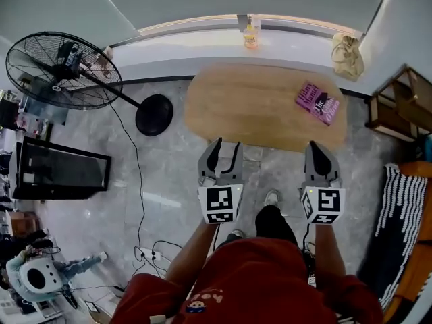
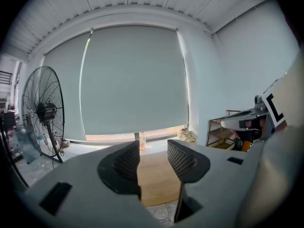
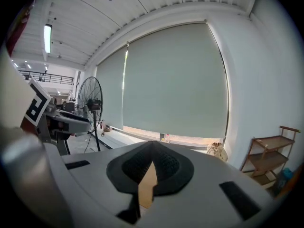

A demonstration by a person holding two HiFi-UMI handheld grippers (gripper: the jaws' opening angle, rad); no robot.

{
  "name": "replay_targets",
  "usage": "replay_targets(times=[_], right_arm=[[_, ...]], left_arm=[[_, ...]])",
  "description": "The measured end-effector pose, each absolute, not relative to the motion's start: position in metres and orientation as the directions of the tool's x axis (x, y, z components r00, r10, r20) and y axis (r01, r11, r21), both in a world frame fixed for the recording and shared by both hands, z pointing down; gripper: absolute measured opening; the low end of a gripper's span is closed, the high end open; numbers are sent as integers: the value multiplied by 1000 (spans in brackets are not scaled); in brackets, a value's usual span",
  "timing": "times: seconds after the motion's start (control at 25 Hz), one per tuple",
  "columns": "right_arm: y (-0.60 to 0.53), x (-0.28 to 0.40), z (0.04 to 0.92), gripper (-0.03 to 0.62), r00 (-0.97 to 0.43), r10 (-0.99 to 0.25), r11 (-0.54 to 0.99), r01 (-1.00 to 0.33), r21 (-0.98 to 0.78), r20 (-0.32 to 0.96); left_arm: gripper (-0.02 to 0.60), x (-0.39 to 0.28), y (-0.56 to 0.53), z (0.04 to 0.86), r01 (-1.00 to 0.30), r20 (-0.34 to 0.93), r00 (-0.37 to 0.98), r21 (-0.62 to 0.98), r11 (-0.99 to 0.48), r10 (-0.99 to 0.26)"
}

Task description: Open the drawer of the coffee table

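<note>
Fingers of the left gripper [image 1: 226,148] stand partly apart and hold nothing; only bare wood shows through the gap. That wood is the oval top of the coffee table [image 1: 256,106], which lies just ahead of both sets of fingertips and lower down, touched by neither. Its drawer cannot be made out from these angles. A pink book [image 1: 317,102] rests on the table's right end. Further right, the right gripper [image 1: 317,147] has its fingers closed tip to tip, empty, level with the left one and aimed at the table's near edge
</note>
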State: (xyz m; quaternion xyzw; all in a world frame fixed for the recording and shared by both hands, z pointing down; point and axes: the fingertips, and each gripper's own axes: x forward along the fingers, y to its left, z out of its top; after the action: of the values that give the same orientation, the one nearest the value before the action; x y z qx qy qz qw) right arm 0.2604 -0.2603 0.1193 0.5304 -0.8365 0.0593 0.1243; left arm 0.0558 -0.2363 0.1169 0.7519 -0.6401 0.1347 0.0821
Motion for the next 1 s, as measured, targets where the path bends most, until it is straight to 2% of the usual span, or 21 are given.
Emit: replay_targets(times=[0.52, 0.8, 1.0], right_arm=[[-354, 317, 115, -3, -440, -861, 458, -889, 11, 254], [-365, 313, 119, -3, -473, -846, 486, -874, -9, 247], [-359, 286, 119, -3, -511, -827, 524, -851, -4, 235]], left_arm=[[183, 117, -325, 116, -987, 316, 122, -58, -148, -941], [183, 117, -332, 111, -990, 302, 95, -75, -123, -949], [183, 97, -323, 107, -993, 272, 68, -71, -91, -960]])
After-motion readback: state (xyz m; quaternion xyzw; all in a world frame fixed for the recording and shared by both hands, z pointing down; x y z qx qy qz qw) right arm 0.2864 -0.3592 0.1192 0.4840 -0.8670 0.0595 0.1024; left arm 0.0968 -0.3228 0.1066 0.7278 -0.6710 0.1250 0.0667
